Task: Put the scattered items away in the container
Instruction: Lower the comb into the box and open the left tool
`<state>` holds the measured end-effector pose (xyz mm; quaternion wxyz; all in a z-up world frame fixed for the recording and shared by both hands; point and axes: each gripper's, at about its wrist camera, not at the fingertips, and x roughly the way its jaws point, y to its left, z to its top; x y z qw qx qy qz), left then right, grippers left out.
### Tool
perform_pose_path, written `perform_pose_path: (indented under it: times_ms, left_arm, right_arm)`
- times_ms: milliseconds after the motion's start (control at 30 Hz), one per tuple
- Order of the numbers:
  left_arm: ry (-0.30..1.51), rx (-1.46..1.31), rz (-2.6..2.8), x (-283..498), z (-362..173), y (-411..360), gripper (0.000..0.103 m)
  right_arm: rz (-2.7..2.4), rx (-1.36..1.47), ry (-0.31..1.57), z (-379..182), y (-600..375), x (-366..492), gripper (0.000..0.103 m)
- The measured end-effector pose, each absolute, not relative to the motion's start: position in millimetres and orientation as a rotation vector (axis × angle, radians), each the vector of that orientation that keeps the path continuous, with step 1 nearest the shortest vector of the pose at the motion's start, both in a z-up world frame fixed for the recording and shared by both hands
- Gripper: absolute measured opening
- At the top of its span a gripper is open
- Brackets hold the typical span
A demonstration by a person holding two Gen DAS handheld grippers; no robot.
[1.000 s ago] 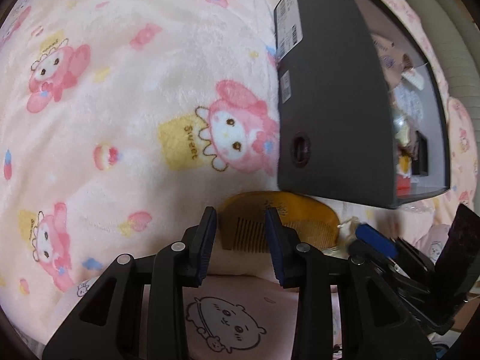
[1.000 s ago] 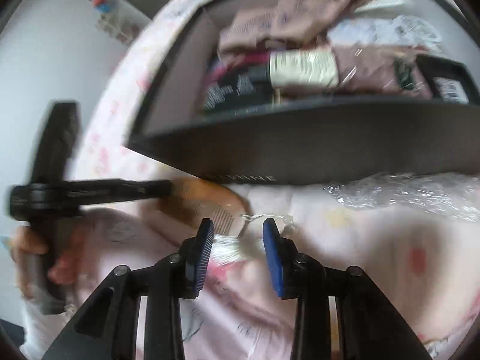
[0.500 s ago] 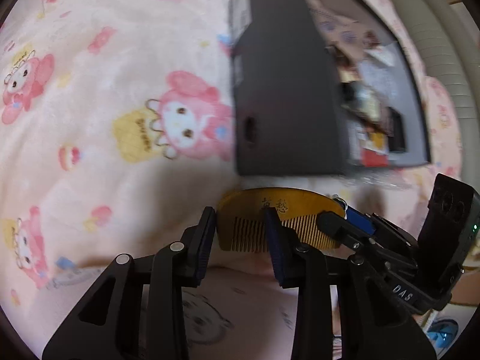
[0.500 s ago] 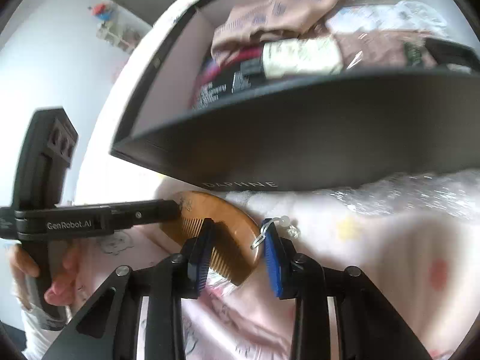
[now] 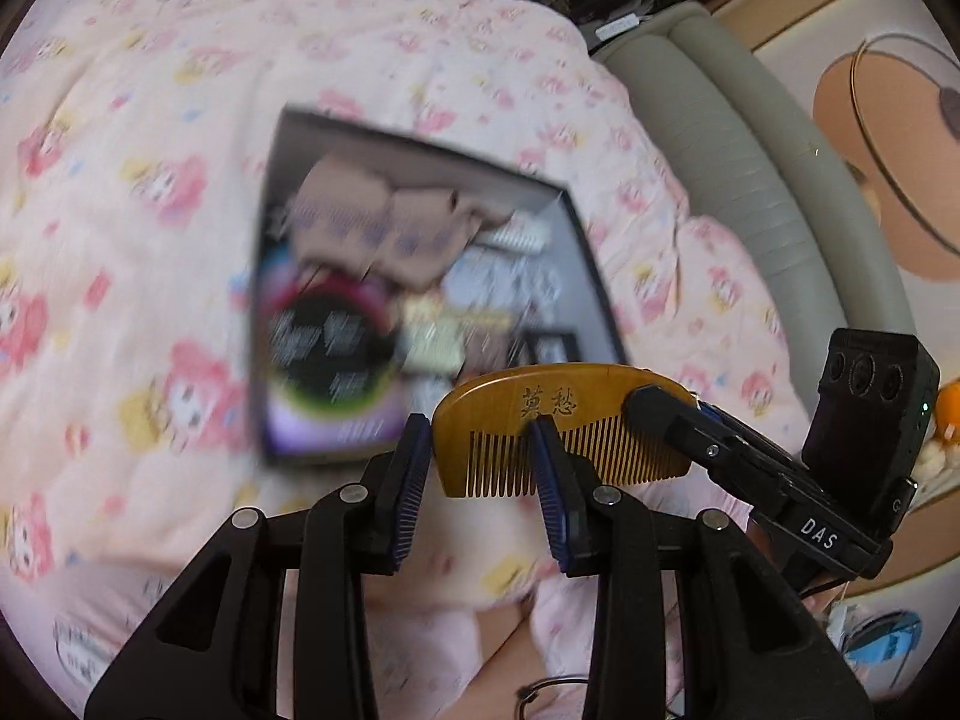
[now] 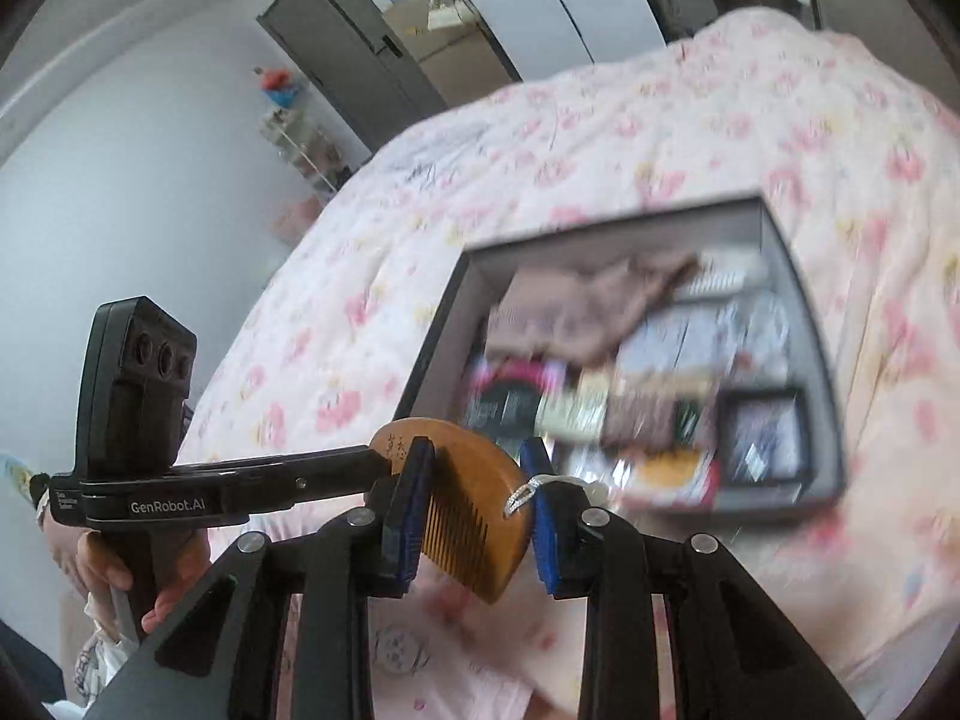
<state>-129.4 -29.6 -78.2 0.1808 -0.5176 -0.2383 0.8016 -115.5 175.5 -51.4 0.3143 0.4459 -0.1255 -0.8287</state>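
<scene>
A wooden comb (image 5: pixel 558 426) with carved characters hangs in the air, held at both ends. My left gripper (image 5: pixel 483 468) is shut on its left end; my right gripper (image 6: pixel 474 498) is shut on the other end of the comb (image 6: pixel 474 516), where a small silver loop hangs. The right gripper reaches in from the right in the left wrist view (image 5: pixel 666 414), and the left gripper from the left in the right wrist view (image 6: pixel 378 468). The dark open box (image 5: pixel 273 312), full of packets and a brown cloth, lies on the bed beyond and below; it also shows in the right wrist view (image 6: pixel 816 348).
The box rests on a pink cartoon-print blanket (image 5: pixel 120 240). A padded beige headboard (image 5: pixel 750 138) runs along the right. A grey door (image 6: pixel 348 54) and a white wall (image 6: pixel 120 210) stand beyond the bed. Eyeglasses (image 5: pixel 540 696) lie near the bottom edge.
Both grippers have lifted the comb off the blanket and risen well above the box, so its open top now shows from above.
</scene>
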Motion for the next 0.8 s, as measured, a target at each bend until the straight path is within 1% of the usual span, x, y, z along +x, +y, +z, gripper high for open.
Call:
perform_pose_path:
  times_ms: [100, 167, 300, 433, 567, 633, 700, 800]
  left_arm:
    - [-0.694, -1.43, 2.288, -156, -77, -16, 0.034]
    - [-0.708, -1.438, 2.304, -171, -82, -20, 0.034]
    - [-0.731, -1.539, 2.275, -204, -113, -26, 0.034]
    - [-0.686, -1.674, 2.232, -229, -148, -17, 0.032]
    - [-0.558, -1.759, 2.266, -238, -158, -8, 0.032]
    - [-0.546, -1.716, 2.291, -236, -154, -6, 0.032]
    - [-0.563, -1.667, 2.297, -234, -150, -5, 0.032]
    - [-0.582, -1.702, 2.289, -236, -160, -4, 0.032]
  right_arm:
    - [-2.215, 1.15, -0.285, -35, 178, -140, 0.026]
    - [-2.215, 1.158, -0.267, -41, 178, -164, 0.026]
    - [-2.18, 1.256, -0.255, -79, 177, -214, 0.026]
    - [-2.153, 1.392, -0.269, -120, 181, -235, 0.026]
    - [-2.176, 1.554, -0.137, -150, 176, -245, 0.026]
    - [-2.223, 1.545, -0.135, -149, 182, -244, 0.026]
    - [-2.266, 1.481, -0.185, -137, 190, -241, 0.026]
    - [-2.334, 1.391, -0.174, -125, 191, -237, 0.026]
